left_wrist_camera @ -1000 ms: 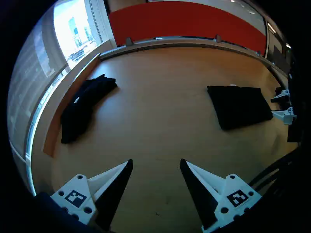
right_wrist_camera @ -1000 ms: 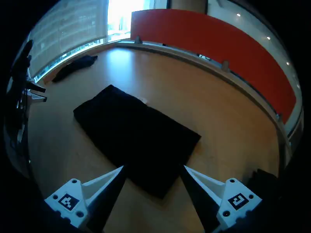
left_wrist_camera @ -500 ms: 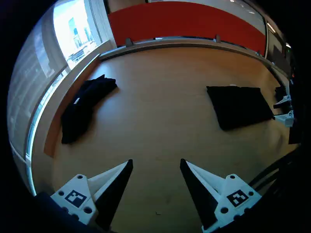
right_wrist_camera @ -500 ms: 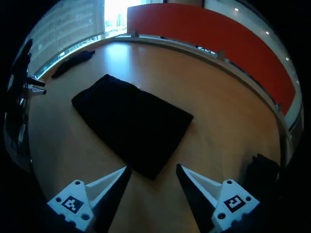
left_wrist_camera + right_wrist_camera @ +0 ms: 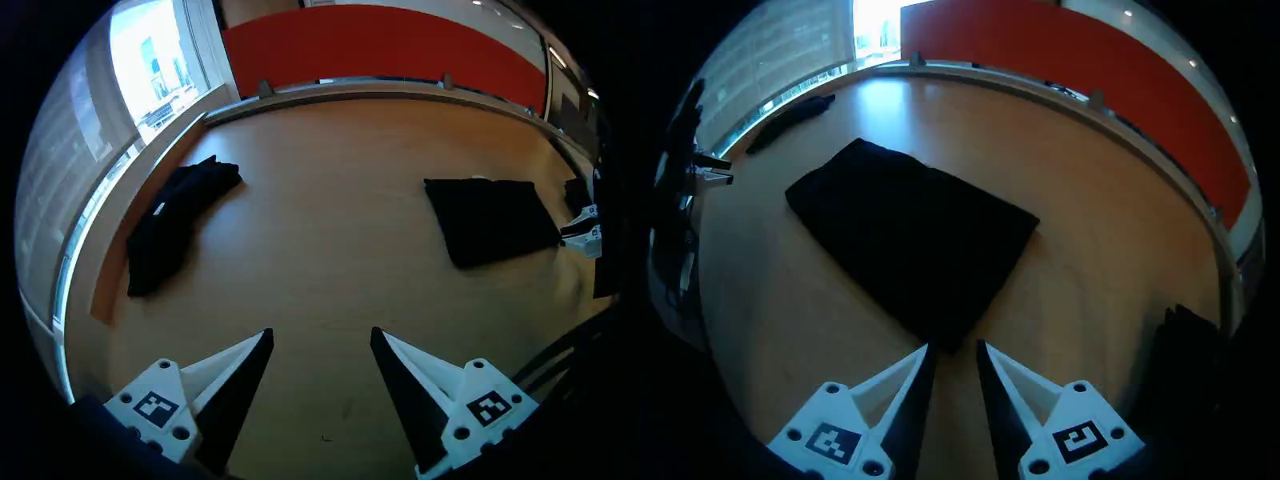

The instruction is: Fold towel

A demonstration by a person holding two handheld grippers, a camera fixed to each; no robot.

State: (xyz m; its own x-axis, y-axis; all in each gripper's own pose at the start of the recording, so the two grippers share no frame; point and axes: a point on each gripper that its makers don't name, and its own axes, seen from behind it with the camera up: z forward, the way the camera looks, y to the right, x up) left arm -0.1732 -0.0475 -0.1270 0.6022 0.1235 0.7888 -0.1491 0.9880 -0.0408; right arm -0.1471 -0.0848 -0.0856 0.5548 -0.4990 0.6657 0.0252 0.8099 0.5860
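Right gripper point(image 5: 956, 346) has closed down to a slim gap at the 6 o'clock corner of the black towel point(image 5: 912, 232) lying flat on the table point(image 5: 1104, 240); can't tell if it's pinched. Left gripper point(image 5: 320, 330) is wide apart. Looks soft, light and floppy, so I'd grab corners.

Matt black cloth on the folded towel point(image 5: 912, 240), centre of the right gripper view, soft and light-swallowing. The tabletop point(image 5: 1088, 240) under it looks like pale wood, smooth, with a satin glare toward twelve o'clock. In the left gripper view, at nine o'clock, the crumpled black cloth point(image 5: 172, 220) is just as dull. At twelve the red panel point(image 5: 384, 40) is smooth and matt.
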